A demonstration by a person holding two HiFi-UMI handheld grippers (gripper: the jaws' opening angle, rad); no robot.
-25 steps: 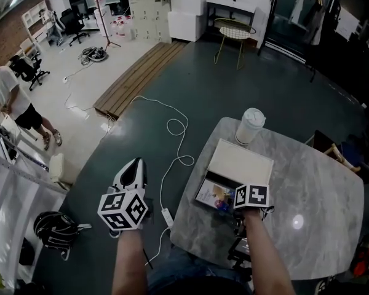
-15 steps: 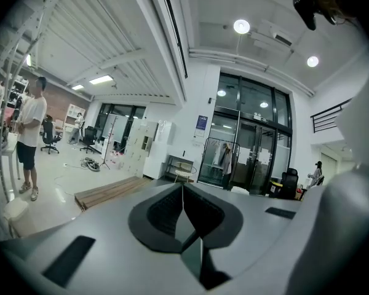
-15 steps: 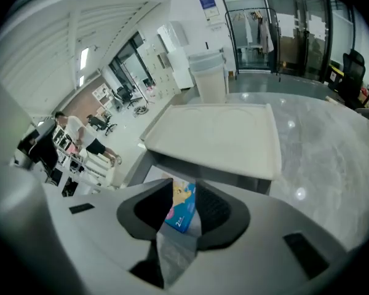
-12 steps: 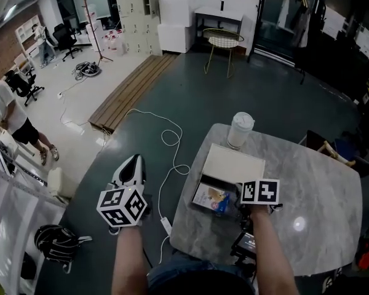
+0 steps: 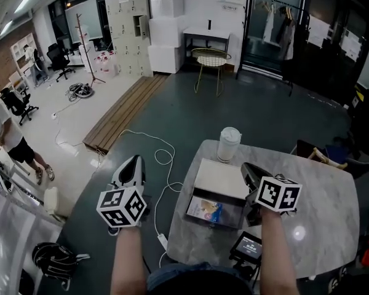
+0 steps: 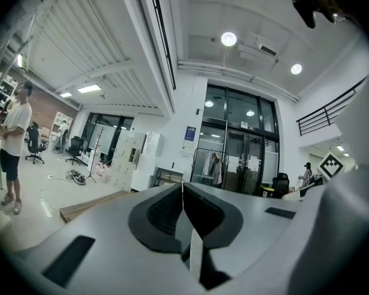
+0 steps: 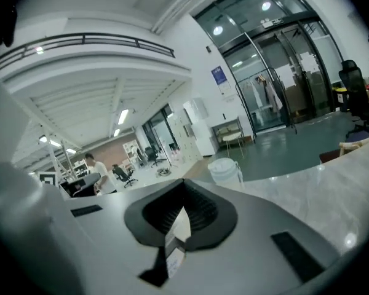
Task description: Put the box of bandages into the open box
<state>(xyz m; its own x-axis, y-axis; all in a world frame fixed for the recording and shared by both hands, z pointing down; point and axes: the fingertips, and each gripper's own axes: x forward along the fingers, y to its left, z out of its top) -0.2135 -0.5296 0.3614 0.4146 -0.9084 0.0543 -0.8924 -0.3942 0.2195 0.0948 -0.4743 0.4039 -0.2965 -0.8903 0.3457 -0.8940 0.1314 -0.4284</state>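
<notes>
One box of bandages [image 5: 207,209], its printed face up, lies inside the open box [image 5: 220,178] just below the middle of the head view, against the left side of the dark tray. The pale lid stands raised behind it. By the look of it the main step is done: the bandages are in and nothing holds them.

The right gripper [image 5: 247,167] hangs above the open box's right edge, clear of both boxes. Its own view shows the jaws [image 7: 183,204] together; they have just been closing, with nothing between them. The left gripper [image 5: 134,162] is well to the left, off the table [image 5: 323,201] and over the dark floor. Its jaws [image 6: 182,192] also meet on nothing.

A lidded white cup [image 5: 229,144] stands just beyond the raised lid, and a small screen device [image 5: 246,248] sits at the table's near edge.

What is left seems slight: at most a check that the bandages sit flat. The task asks for no closing of the lid.
</notes>
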